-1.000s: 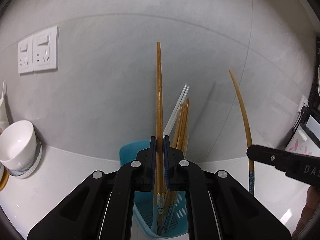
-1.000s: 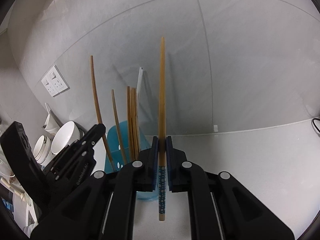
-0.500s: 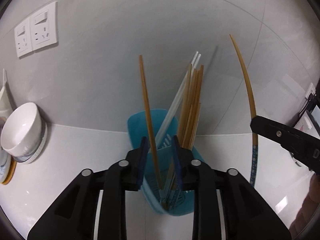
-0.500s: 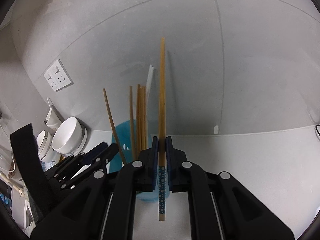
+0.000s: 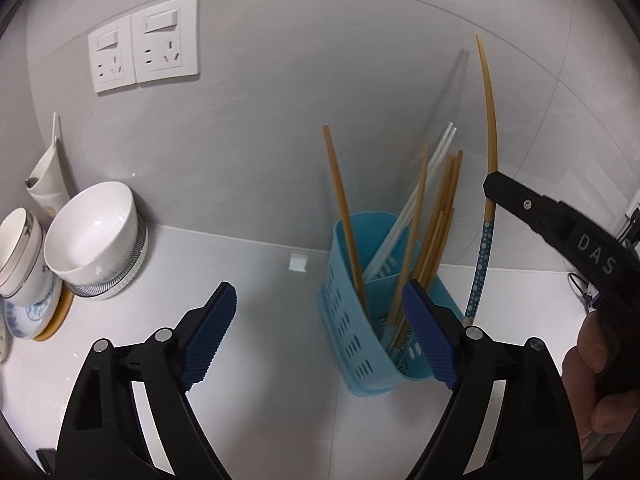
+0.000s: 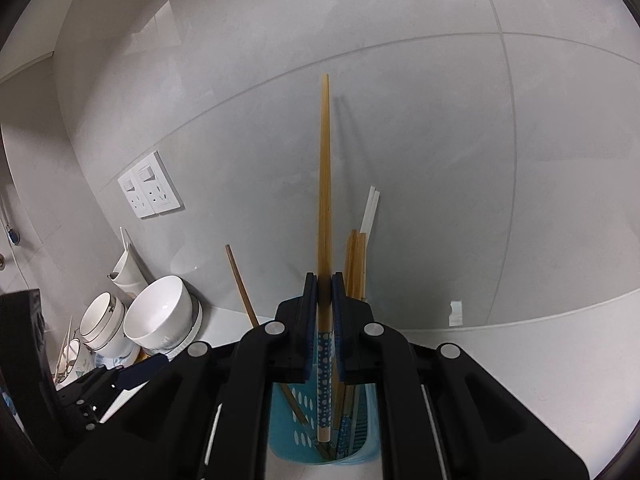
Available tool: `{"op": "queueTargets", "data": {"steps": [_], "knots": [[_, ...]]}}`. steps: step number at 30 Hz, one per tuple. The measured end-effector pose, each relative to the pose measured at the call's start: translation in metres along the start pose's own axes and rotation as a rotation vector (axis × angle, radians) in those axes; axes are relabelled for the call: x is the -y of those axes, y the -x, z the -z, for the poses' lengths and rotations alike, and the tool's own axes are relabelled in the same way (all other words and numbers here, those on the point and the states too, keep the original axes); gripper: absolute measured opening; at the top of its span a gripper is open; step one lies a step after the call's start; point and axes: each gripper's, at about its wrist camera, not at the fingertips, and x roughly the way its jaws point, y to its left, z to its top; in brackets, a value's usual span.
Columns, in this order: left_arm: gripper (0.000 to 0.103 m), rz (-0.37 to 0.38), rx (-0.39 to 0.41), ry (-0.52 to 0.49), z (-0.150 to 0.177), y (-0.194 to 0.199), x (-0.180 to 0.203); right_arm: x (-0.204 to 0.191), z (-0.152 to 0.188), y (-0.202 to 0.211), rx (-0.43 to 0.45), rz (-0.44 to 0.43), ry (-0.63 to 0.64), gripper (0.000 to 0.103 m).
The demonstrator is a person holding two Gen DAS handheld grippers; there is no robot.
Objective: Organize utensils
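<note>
A blue slotted utensil holder (image 5: pixel 352 340) stands on the white counter by the wall and holds several wooden chopsticks (image 5: pixel 440 216) and white ones. My left gripper (image 5: pixel 320 336) is open and empty, low and to the left of the holder. My right gripper (image 6: pixel 325 296) is shut on a wooden chopstick with a blue dotted end (image 6: pixel 325 200), held upright directly over the holder (image 6: pixel 288 436). In the left wrist view that chopstick (image 5: pixel 490 128) stands to the right of the holder.
White bowls (image 5: pixel 94 236) and cups (image 5: pixel 20 248) are stacked on plates at the left. Two wall sockets (image 5: pixel 144 54) sit on the grey tiled wall. A small white tab (image 5: pixel 298 263) lies at the counter's back edge.
My left gripper opened and let its wooden chopstick drop into the holder, then drew back to the left. My right gripper carried its chopstick over the holder.
</note>
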Motion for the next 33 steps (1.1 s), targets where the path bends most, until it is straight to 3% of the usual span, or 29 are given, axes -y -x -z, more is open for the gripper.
{"op": "queueTargets", "data": {"steps": [6,18,27,30,31,33], "knots": [[0.097,-0.028,-0.003,0.024,0.002,-0.002,-0.01,-0.002,0.015,-0.009,0.002,0.005,0.002,0.007],[0.097,-0.042,-0.041,0.03,0.01,-0.017,-0.023,-0.006,0.044,-0.026,-0.072,0.015,0.042,0.007],[0.097,-0.05,-0.039,0.035,0.009,-0.013,-0.024,-0.007,0.044,-0.024,-0.143,0.036,0.081,0.011],[0.097,-0.046,-0.028,0.028,0.008,-0.007,-0.023,-0.004,0.039,-0.015,-0.169,0.046,0.102,0.033],[0.097,-0.041,-0.025,0.028,0.008,-0.004,-0.023,-0.001,0.038,-0.01,-0.169,0.061,0.105,0.045],[0.097,-0.04,-0.025,0.033,0.009,0.001,-0.022,0.003,0.036,0.0,-0.16,0.077,0.103,0.053]]}}
